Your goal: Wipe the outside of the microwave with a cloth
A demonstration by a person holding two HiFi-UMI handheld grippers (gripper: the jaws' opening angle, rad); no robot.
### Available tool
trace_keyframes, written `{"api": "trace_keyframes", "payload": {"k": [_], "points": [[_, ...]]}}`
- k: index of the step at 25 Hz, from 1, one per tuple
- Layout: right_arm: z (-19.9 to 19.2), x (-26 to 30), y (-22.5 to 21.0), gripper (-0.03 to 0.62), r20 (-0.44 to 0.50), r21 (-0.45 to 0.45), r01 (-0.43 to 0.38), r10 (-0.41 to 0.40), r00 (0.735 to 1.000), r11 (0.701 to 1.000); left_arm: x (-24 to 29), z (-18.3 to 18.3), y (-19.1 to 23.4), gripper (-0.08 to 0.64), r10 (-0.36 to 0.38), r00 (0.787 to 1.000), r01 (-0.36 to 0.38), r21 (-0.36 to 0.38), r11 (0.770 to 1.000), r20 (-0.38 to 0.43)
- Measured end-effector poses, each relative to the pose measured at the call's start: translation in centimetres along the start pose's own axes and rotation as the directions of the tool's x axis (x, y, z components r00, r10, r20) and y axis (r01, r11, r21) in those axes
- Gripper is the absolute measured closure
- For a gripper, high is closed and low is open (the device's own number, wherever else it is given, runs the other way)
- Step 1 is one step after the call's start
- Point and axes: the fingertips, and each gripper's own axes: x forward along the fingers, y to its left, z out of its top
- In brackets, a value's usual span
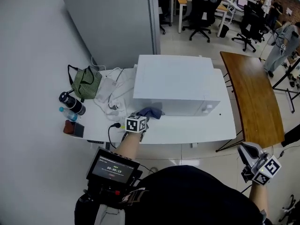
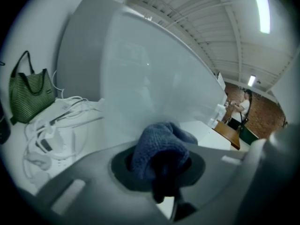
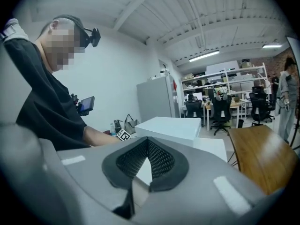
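Note:
The white microwave point(image 1: 176, 84) stands on a white table point(image 1: 187, 131); the right gripper view shows it as a white box point(image 3: 169, 127). My left gripper point(image 1: 140, 121) is shut on a blue cloth point(image 1: 151, 112), which presses against the lower left of the microwave's front face. In the left gripper view the bunched cloth point(image 2: 161, 146) sits between the jaws with the white microwave wall point(image 2: 154, 83) right behind it. My right gripper point(image 1: 247, 153) hangs low at the right, off the table, shut with nothing in it; its pads point(image 3: 161, 161) meet at the tips.
A green bag point(image 1: 86, 83), white cables point(image 1: 112, 95), a black bottle point(image 1: 71, 102) and a small box point(image 1: 74, 128) lie on the table's left. A brown wooden table point(image 1: 255, 102) stands to the right. Office chairs point(image 1: 201, 13) and a person point(image 1: 281, 46) are farther back.

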Motion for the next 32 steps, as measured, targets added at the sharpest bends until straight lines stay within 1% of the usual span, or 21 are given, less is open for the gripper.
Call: {"api": "trace_keyframes", "payload": {"k": [3,5,7,8,9,10,12,14,16,19,21,23,26,29,32], "points": [[0.3,3.3,3.0,0.588,-0.011,-0.020,-0.048,0.047,0.999,0.999,-3.0,-0.1,4.9,0.502,0.055,0.998,-0.054,-0.044,0.998,0.027],[0.2,4.5,4.2,0.588,-0.022,-0.026,-0.063,0.062,0.998,0.998,-4.3,0.0,7.6,0.502,0.106,0.993,-0.103,-0.067,0.992,0.044],[0.1,4.9,4.6,0.588,-0.023,-0.023,-0.066,0.065,0.998,0.998,-5.4,0.3,9.9,0.503,0.164,0.984,-0.154,-0.127,0.980,0.068],[0.0,4.7,4.5,0.588,-0.020,-0.019,-0.065,0.065,0.998,0.998,-5.7,0.2,10.3,0.503,0.170,0.983,-0.158,-0.158,0.975,0.069],[-0.2,4.4,4.2,0.588,-0.016,-0.015,-0.063,0.063,0.998,0.998,-5.6,-0.2,9.9,0.503,0.154,0.986,-0.142,-0.173,0.975,0.059],[-0.4,3.8,3.7,0.588,-0.009,-0.011,-0.060,0.060,0.998,0.998,-5.3,-0.9,8.5,0.503,0.121,0.992,-0.113,-0.171,0.979,0.037],[-0.9,2.2,2.1,0.588,0.010,0.005,-0.051,0.051,0.999,0.999,-3.9,-2.7,3.4,0.503,0.031,0.999,-0.035,-0.150,0.988,-0.025],[-1.7,0.0,0.0,0.588,0.026,0.026,-0.039,0.038,0.999,0.999,-1.2,-4.2,-3.7,0.503,-0.067,0.995,0.058,-0.126,0.990,-0.073],[-2.5,-2.7,-2.4,0.588,0.035,0.046,-0.021,0.019,0.999,0.999,2.6,-4.5,-11.0,0.503,-0.151,0.984,0.143,-0.089,0.986,-0.099],[-3.7,-7.7,-6.0,0.588,0.040,0.075,0.038,-0.041,0.998,0.996,8.2,-3.6,-19.1,0.503,-0.205,0.969,0.205,-0.016,0.979,-0.138],[-4.6,-11.2,-8.3,0.588,0.034,0.095,0.090,-0.093,0.995,0.991,12.0,-3.7,-23.0,0.503,-0.238,0.957,0.241,0.001,0.970,-0.164],[-5.5,-14.1,-10.1,0.588,0.021,0.114,0.139,-0.142,0.990,0.984,15.3,-4.2,-25.3,0.503,-0.259,0.949,0.260,-0.015,0.965,-0.181],[-6.6,-16.9,-11.5,0.588,-0.004,0.134,0.188,-0.189,0.982,0.973,17.8,-4.7,-25.5,0.503,-0.227,0.960,0.219,-0.064,0.974,-0.165],[-6.8,-17.4,-11.7,0.588,-0.017,0.138,0.202,-0.202,0.979,0.970,18.0,-4.7,-25.4,0.503,-0.234,0.963,0.222,-0.104,0.970,-0.130],[-5.9,-15.6,-11.0,0.588,-0.021,0.124,0.187,-0.186,0.982,0.974,17.0,-4.4,-23.9,0.503,-0.237,0.964,0.222,-0.132,0.966,-0.116]]}}
